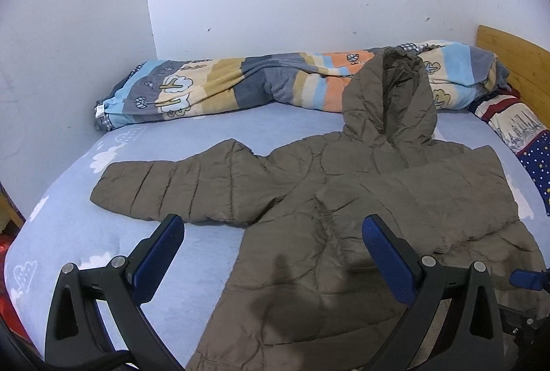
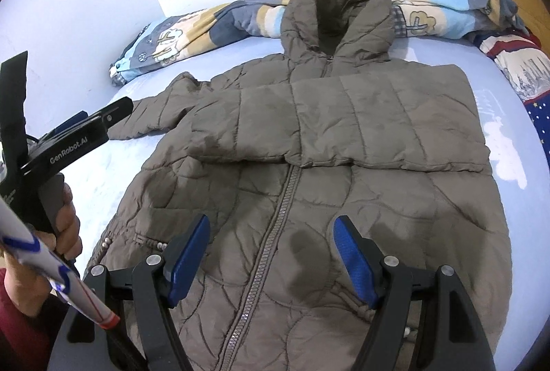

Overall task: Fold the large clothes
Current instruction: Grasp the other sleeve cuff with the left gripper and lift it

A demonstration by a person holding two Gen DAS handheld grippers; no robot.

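brown padded hooded jacket (image 2: 309,137) spread front-up on a light blue bed sheet (image 1: 206,137), one sleeve folded across the chest, the other stretched out sideways. left gripper (image 1: 271,233) and right gripper (image 2: 271,233) hovering above the hem, both released, gripping nothing. striped quilt (image 1: 223,86) bunched along the wall.

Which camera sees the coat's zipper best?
The right wrist view: the zipper runs plainly down the coat front. In the left wrist view the coat lies sideways-on and its zipper barely shows.

A bedroom: bed (image 1: 206,233), rolled quilt (image 1: 240,86), wooden headboard (image 1: 515,62).
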